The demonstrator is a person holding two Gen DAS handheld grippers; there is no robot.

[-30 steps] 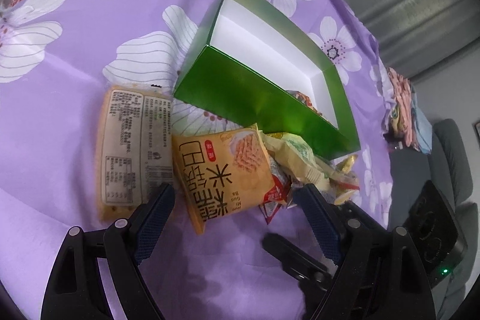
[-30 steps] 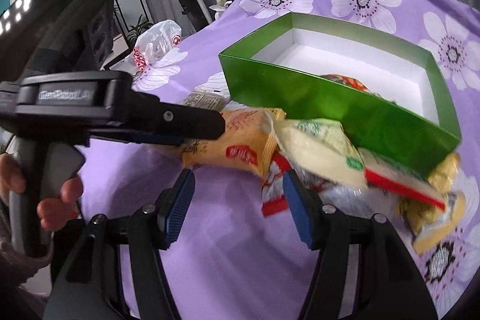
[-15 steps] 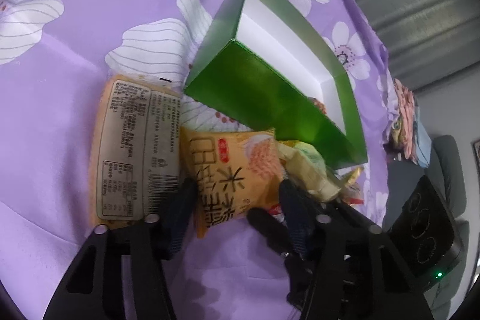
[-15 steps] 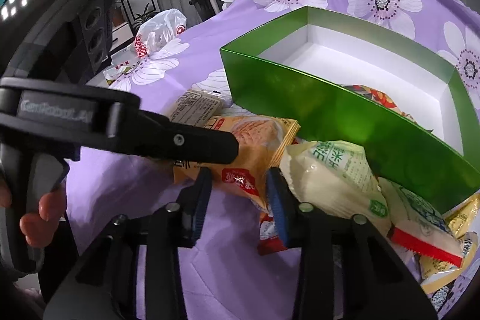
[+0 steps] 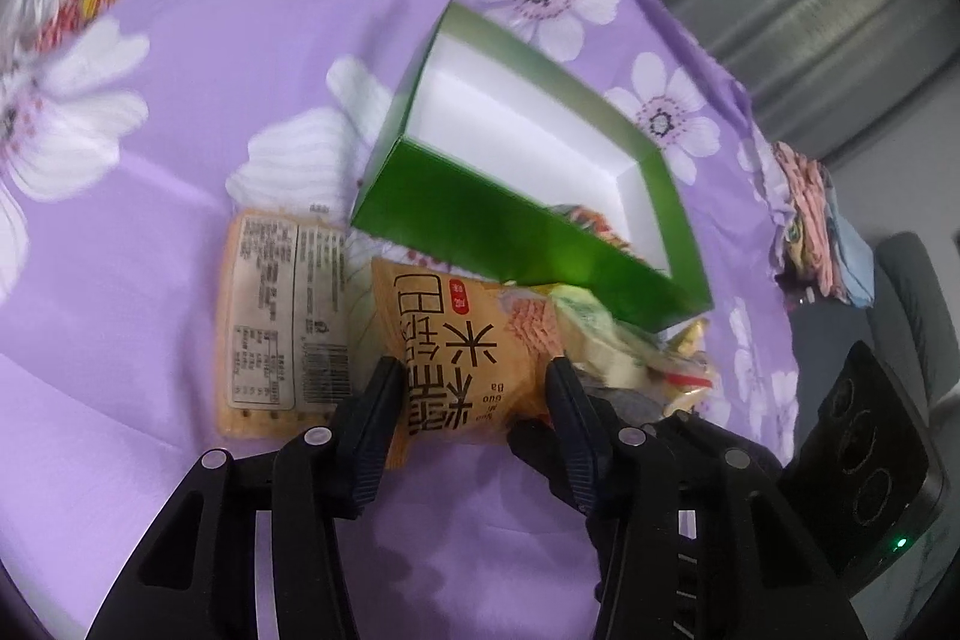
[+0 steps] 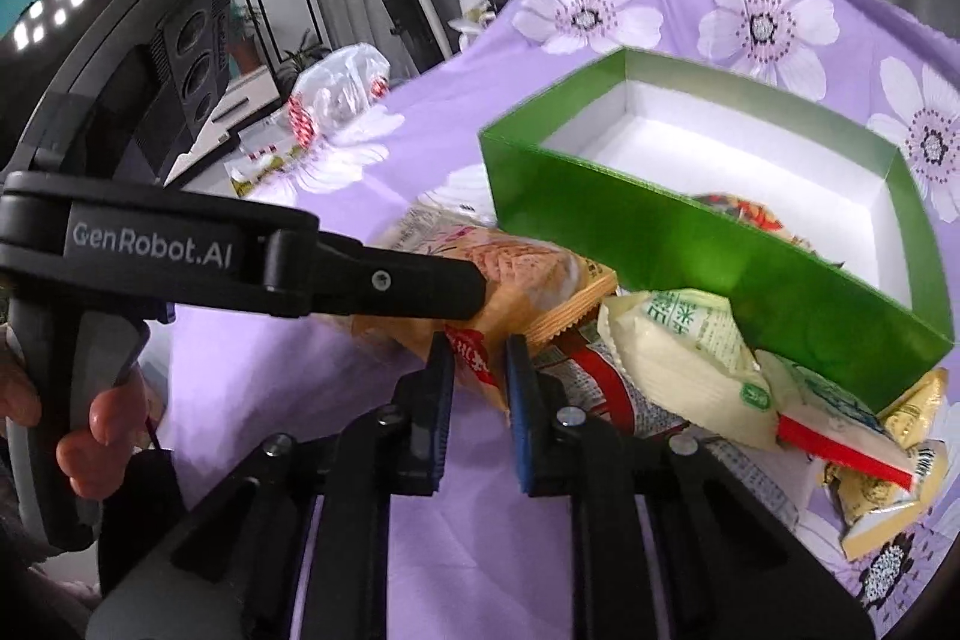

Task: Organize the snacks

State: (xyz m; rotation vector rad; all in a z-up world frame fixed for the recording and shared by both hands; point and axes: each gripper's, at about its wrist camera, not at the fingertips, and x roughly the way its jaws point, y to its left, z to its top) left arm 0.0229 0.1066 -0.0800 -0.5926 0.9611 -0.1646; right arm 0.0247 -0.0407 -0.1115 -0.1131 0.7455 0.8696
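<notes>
Both wrist cams close, angled down; share green box (image 5: pixel 516 226) (image 6: pixel 690 244).

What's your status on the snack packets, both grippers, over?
Left gripper just closed on the orange snack packet. Right gripper just closed, pinching the same packet's edge. Green box beyond, nearly empty. Packet pile against its near wall.

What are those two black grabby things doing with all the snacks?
A person is tidying snacks on a purple flowered cloth. Both grabbers have just been closing on the same orange snack packet: the left hand-held gripper squeezes its sides, and the right hand-held gripper pinches one end. The green box sits right behind it with one snack inside already. More packets, like a pale green-and-white one, lie piled against the box.
</notes>
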